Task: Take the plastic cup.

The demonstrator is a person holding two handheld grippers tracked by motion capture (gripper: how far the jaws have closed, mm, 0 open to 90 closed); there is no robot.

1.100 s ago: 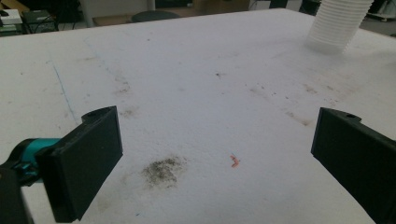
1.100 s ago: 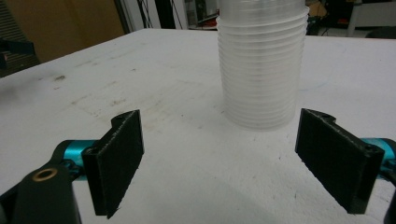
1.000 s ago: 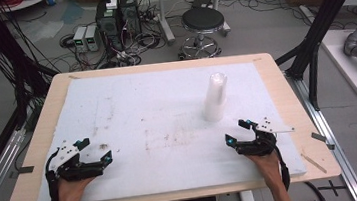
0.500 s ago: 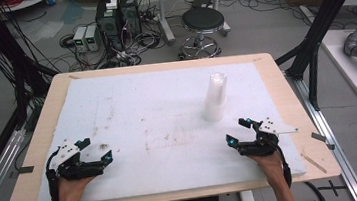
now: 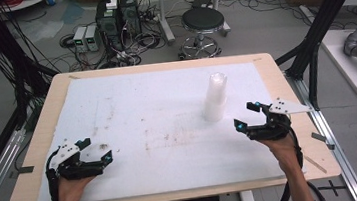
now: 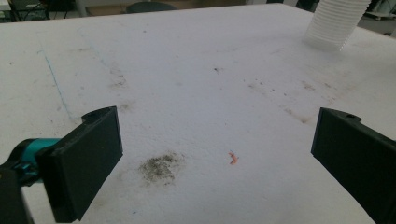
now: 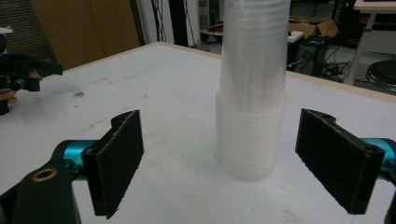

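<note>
A tall stack of clear plastic cups (image 5: 216,96) stands upside down on the white sheet, right of centre. My right gripper (image 5: 246,115) sits just to its right and slightly nearer me, open, with its jaws pointed at the stack. In the right gripper view the stack (image 7: 252,93) stands a little beyond and between the wide-apart jaws of that gripper (image 7: 223,128), not touched. My left gripper (image 5: 97,149) rests open near the front left of the sheet. In its own view the left gripper (image 6: 217,133) holds nothing, and the stack (image 6: 336,23) is far off at top right.
The white foam sheet (image 5: 156,98) covers most of a wooden table (image 5: 163,66) and carries dark smudges (image 6: 159,168) and a small orange speck (image 6: 233,158). Beyond the table's far edge stand a stool (image 5: 202,22) and computer gear with cables (image 5: 117,16).
My right gripper has moved slightly forward, closer to the cup stack. The left gripper has barely shifted.
</note>
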